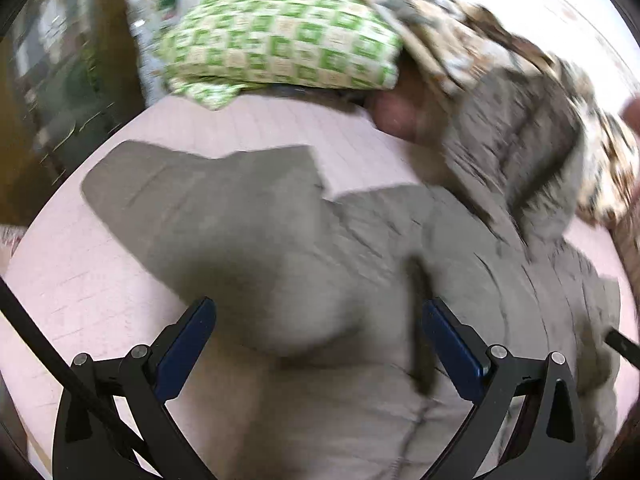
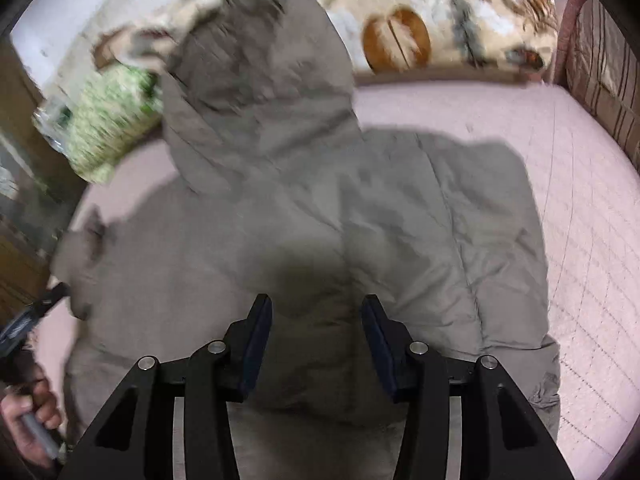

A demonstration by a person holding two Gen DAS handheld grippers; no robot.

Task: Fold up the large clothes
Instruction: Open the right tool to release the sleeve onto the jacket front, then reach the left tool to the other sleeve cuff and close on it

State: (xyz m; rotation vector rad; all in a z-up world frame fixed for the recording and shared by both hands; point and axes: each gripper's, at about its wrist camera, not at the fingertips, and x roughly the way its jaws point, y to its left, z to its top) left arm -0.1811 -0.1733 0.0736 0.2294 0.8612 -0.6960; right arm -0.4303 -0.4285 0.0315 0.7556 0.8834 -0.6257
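Note:
A large grey-brown padded hooded jacket (image 1: 328, 264) lies spread on a pink bed sheet (image 1: 80, 280). It also shows in the right wrist view (image 2: 320, 220), with its hood (image 2: 256, 80) toward the far pillows. My left gripper (image 1: 318, 308) is open wide, just above the jacket's body, with a sleeve (image 1: 168, 184) stretching to the far left. My right gripper (image 2: 317, 306) is open, above the jacket's middle seam. Neither holds cloth. Both views are motion-blurred.
A green checked pillow (image 1: 280, 40) and a leaf-print blanket (image 2: 440, 20) lie at the bed's far edge. Pink sheet (image 2: 580, 200) shows right of the jacket. Dark wooden furniture (image 1: 52, 80) stands at the left. The person's hand (image 2: 32, 416) is at lower left.

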